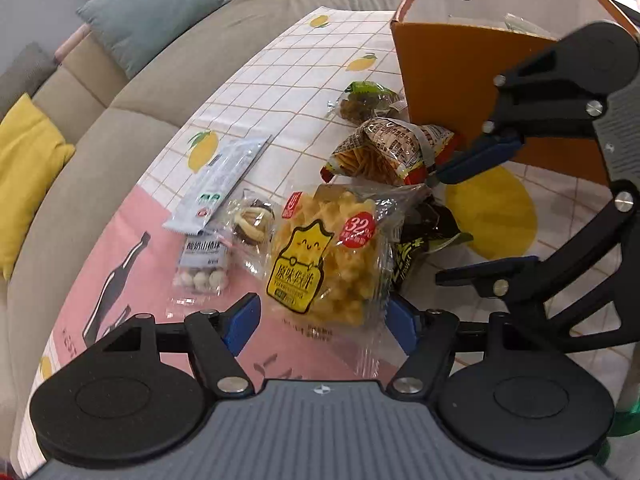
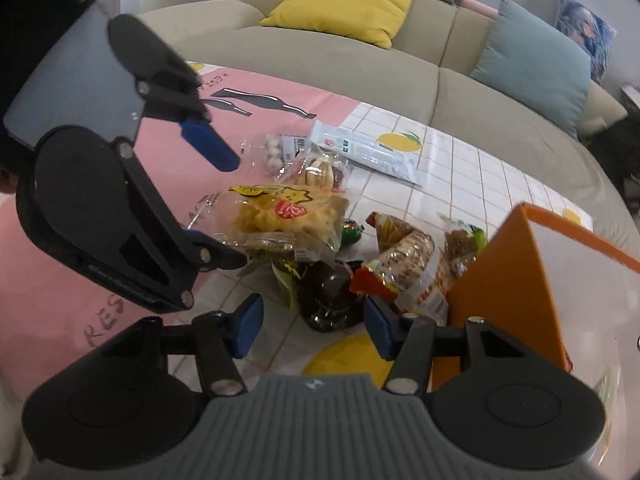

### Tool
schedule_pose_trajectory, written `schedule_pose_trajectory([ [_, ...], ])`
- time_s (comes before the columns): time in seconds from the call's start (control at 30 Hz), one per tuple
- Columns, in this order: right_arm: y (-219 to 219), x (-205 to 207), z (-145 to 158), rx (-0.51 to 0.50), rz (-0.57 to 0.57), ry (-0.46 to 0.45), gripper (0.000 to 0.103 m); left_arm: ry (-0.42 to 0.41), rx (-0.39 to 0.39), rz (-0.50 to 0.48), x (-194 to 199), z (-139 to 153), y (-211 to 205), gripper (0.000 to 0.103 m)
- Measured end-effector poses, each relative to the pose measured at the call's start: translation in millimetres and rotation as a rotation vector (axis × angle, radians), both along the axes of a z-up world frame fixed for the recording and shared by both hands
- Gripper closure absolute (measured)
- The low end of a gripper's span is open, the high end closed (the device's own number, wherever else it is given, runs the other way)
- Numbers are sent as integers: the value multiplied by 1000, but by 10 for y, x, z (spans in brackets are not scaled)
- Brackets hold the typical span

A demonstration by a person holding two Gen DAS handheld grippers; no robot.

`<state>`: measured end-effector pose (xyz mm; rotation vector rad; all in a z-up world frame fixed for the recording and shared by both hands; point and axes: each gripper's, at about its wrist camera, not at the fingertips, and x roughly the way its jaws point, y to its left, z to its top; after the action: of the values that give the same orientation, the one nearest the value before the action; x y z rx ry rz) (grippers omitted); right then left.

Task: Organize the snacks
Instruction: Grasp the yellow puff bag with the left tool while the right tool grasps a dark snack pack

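Observation:
Several snack packs lie on the table. A yellow waffle pack (image 1: 320,256) (image 2: 280,216) sits between the open jaws of my left gripper (image 1: 324,316) (image 2: 216,196), not pinched. A dark wrapped pack (image 2: 332,292) (image 1: 424,236) lies between the open fingers of my right gripper (image 2: 312,324) (image 1: 444,224). A red-edged cracker stick pack (image 1: 388,152) (image 2: 404,260) leans by the orange box (image 1: 460,88) (image 2: 516,280). A green-topped pack (image 1: 368,100) (image 2: 464,240), a chocolate cookie pack (image 1: 252,224), a white-ball candy pack (image 1: 204,268) and a long pale-blue pack (image 1: 224,184) (image 2: 368,152) lie around.
The tablecloth (image 1: 288,92) is pink and white-checked with lemons. A beige sofa (image 2: 400,60) with yellow (image 2: 344,0) and teal cushions (image 2: 532,60) curves behind the table. The orange box stands open at the table's edge with something inside.

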<state>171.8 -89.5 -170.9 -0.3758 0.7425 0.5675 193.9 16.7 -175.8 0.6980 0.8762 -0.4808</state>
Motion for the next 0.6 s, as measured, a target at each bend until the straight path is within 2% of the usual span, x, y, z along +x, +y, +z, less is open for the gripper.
schedule_pose_trajectory([
  [0.13, 82, 52, -94, -42, 31, -38, 49, -38, 45, -48, 2, -94, -62, 22],
  [0.23, 110, 59, -149, -60, 50, -66, 50, -54, 61, -65, 3, -146, -90, 29],
  [0.37, 106, 58, -181, -59, 45, -74, 58, -63, 33, -43, -19, -153, -91, 48],
  [0.43, 89, 54, -171, -61, 28, -72, 68, -61, 1, -16, -28, -127, -69, 54],
  [0.6, 21, 79, -134, -16, -11, -11, 69, -27, -93, 86, -39, -6, 4, 64],
])
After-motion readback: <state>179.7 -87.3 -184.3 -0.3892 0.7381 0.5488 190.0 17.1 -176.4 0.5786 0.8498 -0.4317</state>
